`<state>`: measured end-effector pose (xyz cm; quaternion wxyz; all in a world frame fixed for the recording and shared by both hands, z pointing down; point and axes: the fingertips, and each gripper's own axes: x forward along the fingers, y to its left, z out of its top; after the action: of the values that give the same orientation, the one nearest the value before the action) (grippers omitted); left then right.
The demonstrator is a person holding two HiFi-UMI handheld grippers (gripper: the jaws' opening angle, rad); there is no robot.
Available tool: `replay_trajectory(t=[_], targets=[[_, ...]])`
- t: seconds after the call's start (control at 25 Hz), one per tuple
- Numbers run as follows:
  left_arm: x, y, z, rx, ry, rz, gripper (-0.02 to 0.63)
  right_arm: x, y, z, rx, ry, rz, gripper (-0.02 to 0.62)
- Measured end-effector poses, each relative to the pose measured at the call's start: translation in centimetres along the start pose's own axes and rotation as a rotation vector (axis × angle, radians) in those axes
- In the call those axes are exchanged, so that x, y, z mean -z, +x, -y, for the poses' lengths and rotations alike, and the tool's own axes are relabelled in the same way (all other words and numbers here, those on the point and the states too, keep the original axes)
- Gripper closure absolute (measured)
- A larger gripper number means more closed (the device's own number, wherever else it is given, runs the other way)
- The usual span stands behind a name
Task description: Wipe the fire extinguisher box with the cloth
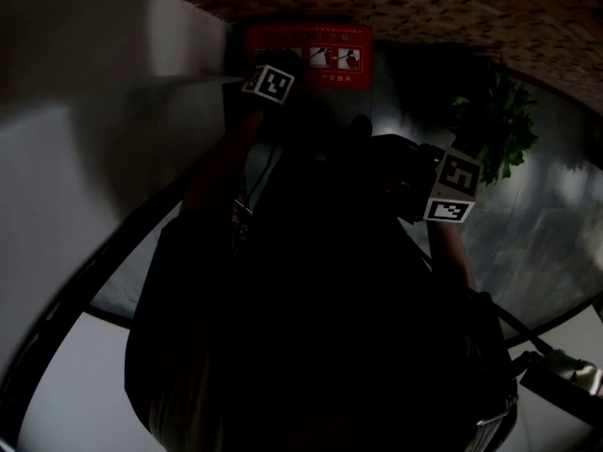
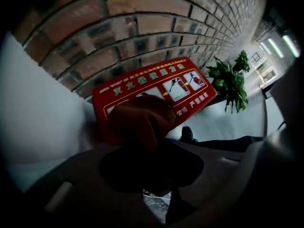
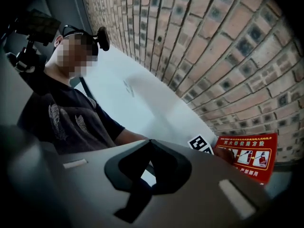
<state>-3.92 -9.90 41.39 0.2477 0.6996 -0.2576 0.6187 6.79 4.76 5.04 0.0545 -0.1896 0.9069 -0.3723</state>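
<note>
Pressing the cloth (image 2: pixel 137 120) to the fire extinguisher box (image 2: pixel 190 87) for wiping.
The left gripper (image 2: pixel 142 141) pinches it, seemingly touching the red face; the right gripper (image 3: pixel 149 144), closed and empty, sits clear.

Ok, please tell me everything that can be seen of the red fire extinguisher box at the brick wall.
The red fire extinguisher box is a flat-faced rectangular case set against the brick wall. Its front carries yellow characters and white pictogram panels inside a yellow border. A rust-brown cloth, bunched in the left gripper, covers part of its front, apparently pressed on it.
</note>
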Motion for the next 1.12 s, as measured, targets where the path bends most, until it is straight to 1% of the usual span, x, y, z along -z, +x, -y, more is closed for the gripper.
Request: replay_trajectory(t=[0.08, 0.16, 0.28, 0.36, 0.48, 0.52, 0.64, 0.76, 0.96, 1.04, 1.12], targets=[[1.8, 0.2, -1.6, -0.016, -0.007, -0.032, 0.503, 0.3, 0.8, -0.4, -0.004, -0.014, -0.032, 0.597], [2.8, 0.1, -3.1, -0.042, -0.002, -0.048, 0.503, 0.3, 1.4, -0.7, 0.001, -0.022, -0.052, 0.597], [2.8, 0.0, -4.6, -0.051, -0.026, -0.029, 0.503, 0.2, 1.9, -0.7, 0.014, -0.023, -0.065, 0.597], [2.1, 0.4, -5.3, -0.031, -0.081, -0.002, 0.503, 0.2, 2.3, -0.6, 0.024, -0.023, -0.071, 0.597], [0.6, 1.0, -6.6, -0.011, -0.224, 0.045, 0.503, 0.5, 2.6, -0.3, 0.038, -0.009, -0.078, 0.597], [0.1, 1.1, -7.1, -0.021, -0.26, 0.058, 0.503, 0.6, 2.5, -0.1, 0.046, 0.0, -0.077, 0.597], [-0.8, 1.4, -9.1, -0.084, -0.328, 0.081, 0.503, 0.7, 2.1, 0.5, 0.075, 0.023, -0.066, 0.597], [-0.4, 2.0, -10.3, -0.114, -0.391, 0.064, 0.503, 1.0, 1.6, 0.7, 0.093, 0.037, -0.066, 0.597], [-0.4, 3.2, -10.6, -0.134, -0.372, 0.05, 0.503, 1.4, 1.0, 1.3, 0.112, 0.064, -0.078, 0.597], [0.3, 3.3, -11.2, -0.151, -0.374, 0.033, 0.503, 1.6, 0.9, 1.5, 0.107, 0.074, -0.082, 0.597], [0.5, 3.3, -11.0, -0.166, -0.355, 0.017, 0.503, 1.7, 0.5, 1.6, 0.115, 0.08, -0.088, 0.597]])
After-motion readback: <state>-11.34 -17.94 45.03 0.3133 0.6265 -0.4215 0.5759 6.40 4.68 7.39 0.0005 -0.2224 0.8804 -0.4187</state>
